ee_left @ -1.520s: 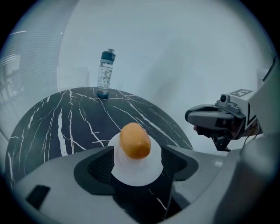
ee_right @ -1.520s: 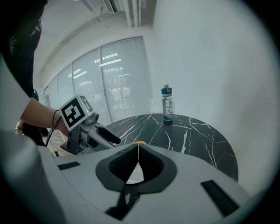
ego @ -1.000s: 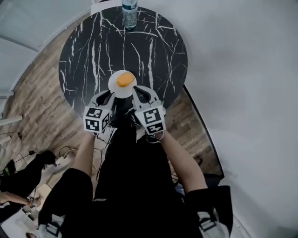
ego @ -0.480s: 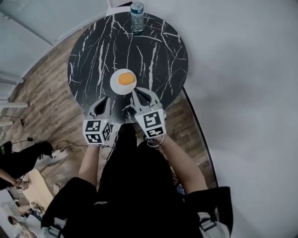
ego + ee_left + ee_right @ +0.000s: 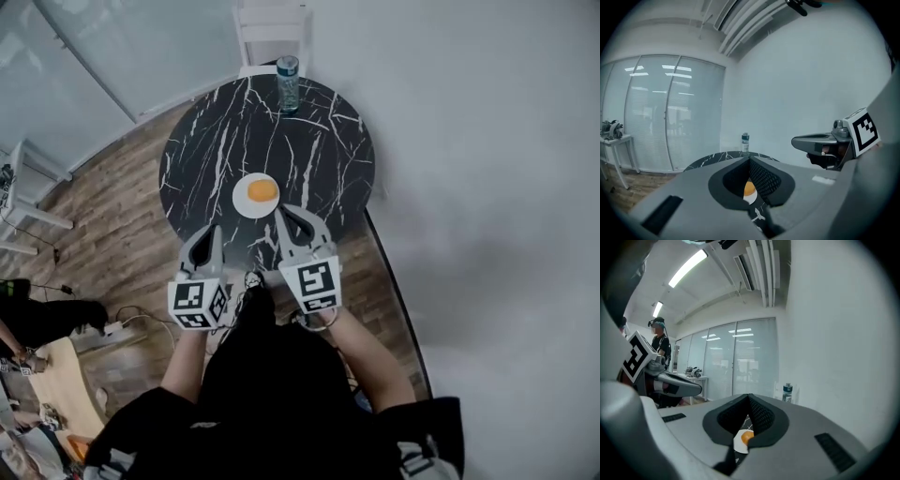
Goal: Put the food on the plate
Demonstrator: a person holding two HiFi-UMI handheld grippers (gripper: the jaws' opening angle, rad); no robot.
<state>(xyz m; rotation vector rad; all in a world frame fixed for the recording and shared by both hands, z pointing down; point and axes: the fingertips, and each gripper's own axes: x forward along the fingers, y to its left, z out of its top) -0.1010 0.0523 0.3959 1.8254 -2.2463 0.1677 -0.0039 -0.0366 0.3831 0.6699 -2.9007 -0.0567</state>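
On the wood-plank floor (image 5: pixel 103 234), far left: a white side table (image 5: pixel 28 183), only partly in frame. Cables and a white power strip (image 5: pixel 117 327) lie at about 8 o'clock of the round table.

Left gripper (image 5: pixel 214 231): grey-white two-jaw tool. The jaws are fully together with nothing between them, tips over the table rim at about 7 o'clock. The left marker cube (image 5: pixel 197 303) carries black-and-white square code patterns and no letters.

Round table (image 5: pixel 328 169): black marble-look top with white veining.

Plate (image 5: pixel 244 202): small, round, plain white, no print. It lies flat between the table's centre and 6 o'clock, just beyond both grippers' tips and apart from them.

Food (image 5: pixel 262 190): one rounded, smooth, orange-yellow piece. It rests on the plate, slightly toward 1 o'clock of the plate's centre. Its kind cannot be told.

Bottle (image 5: pixel 288 82): clear, upright, dark cap, blue band label with writing too small to read. It stands at the table's 12 o'clock rim, well apart from the plate.

White chair (image 5: pixel 272 33): beyond the table at 12 o'clock.

Right gripper (image 5: pixel 282 217): same build, jaws closed tip to tip, empty, over the rim at about 6 o'clock. The right marker cube (image 5: pixel 317 284) likewise bears square code only.

Plain pale wall (image 5: pixel 487 141): far right.
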